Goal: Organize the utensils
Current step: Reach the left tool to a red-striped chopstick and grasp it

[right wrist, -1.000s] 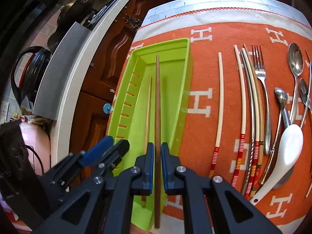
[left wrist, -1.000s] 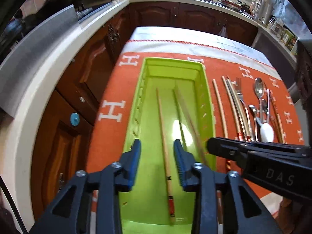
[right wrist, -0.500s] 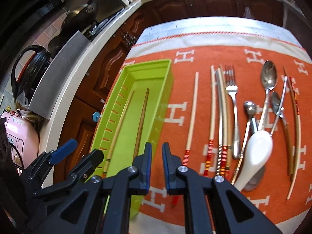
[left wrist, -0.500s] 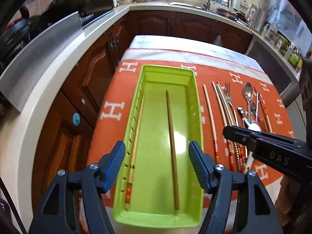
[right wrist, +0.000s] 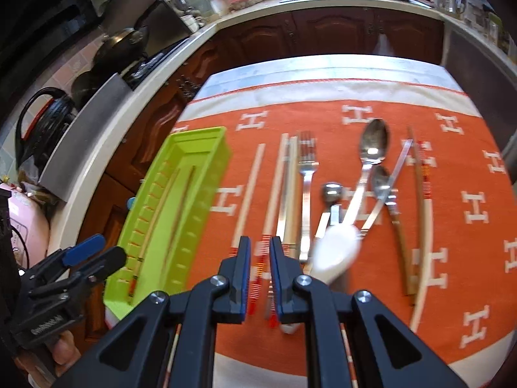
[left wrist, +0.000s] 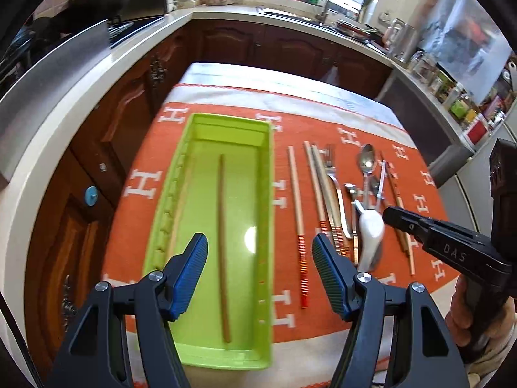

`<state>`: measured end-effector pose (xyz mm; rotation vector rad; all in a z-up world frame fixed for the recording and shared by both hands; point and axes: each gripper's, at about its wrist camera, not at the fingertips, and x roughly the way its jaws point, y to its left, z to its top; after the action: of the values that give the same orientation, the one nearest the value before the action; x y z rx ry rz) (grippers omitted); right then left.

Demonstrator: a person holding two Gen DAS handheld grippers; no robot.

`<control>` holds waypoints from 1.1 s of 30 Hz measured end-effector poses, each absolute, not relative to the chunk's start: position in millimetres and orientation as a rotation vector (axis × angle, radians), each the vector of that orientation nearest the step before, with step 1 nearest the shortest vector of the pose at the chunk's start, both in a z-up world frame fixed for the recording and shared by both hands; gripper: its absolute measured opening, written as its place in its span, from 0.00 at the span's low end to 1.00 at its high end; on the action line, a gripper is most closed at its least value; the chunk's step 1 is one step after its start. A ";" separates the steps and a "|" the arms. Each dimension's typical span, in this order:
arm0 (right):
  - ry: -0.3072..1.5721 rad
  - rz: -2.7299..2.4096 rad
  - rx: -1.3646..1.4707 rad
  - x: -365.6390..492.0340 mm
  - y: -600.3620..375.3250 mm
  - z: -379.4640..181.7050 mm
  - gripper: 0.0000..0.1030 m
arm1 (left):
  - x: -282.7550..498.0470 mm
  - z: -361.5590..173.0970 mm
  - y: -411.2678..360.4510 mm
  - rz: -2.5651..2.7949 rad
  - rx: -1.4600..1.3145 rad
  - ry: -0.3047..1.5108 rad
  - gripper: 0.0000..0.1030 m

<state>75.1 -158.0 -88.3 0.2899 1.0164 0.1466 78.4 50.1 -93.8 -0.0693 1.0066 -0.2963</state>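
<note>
A lime-green tray (left wrist: 265, 194) (right wrist: 206, 174) lies on the orange cloth and holds a brown chopstick (left wrist: 223, 242) and a pale one (left wrist: 179, 207) by its left wall. My left gripper (left wrist: 260, 270) is open wide and empty above the tray's near end. My right gripper (right wrist: 260, 270) is empty, its jaws a narrow gap apart, above the striped ends of the loose chopsticks (right wrist: 250, 194). To the tray's right lie chopsticks (left wrist: 297, 207), a fork (right wrist: 307, 187), metal spoons (right wrist: 371, 148) and a white ceramic spoon (right wrist: 336, 255).
Wooden cabinets (left wrist: 106, 148) and a white countertop (left wrist: 64, 103) run along the left and far sides. A kettle (right wrist: 42, 129) and pans stand on the counter at left. The table's near edge (right wrist: 258, 368) is white cloth.
The right gripper let go of the brown chopstick into the tray and moved right over the loose chopsticks. The left gripper opened wide and pulled back. The pale chopstick slid to the tray's left wall.
</note>
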 end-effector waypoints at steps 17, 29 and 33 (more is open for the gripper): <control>1.005 0.093 0.364 54.4 -214.1 -106.2 0.11 | 111.7 -130.7 -30.6 -0.416 -0.068 1.154 0.13; 1.002 0.110 0.390 55.5 -227.0 -117.5 0.11 | 138.4 -182.6 -51.6 -0.279 0.032 1.244 0.12; 1.004 0.114 0.389 56.5 -228.2 -120.0 0.11 | 140.8 -189.6 -54.6 -0.251 0.057 1.248 0.12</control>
<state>56.5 -228.2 -120.0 0.3888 1.0041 0.1140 140.8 -54.6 -189.6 0.0568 1.2475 -0.2507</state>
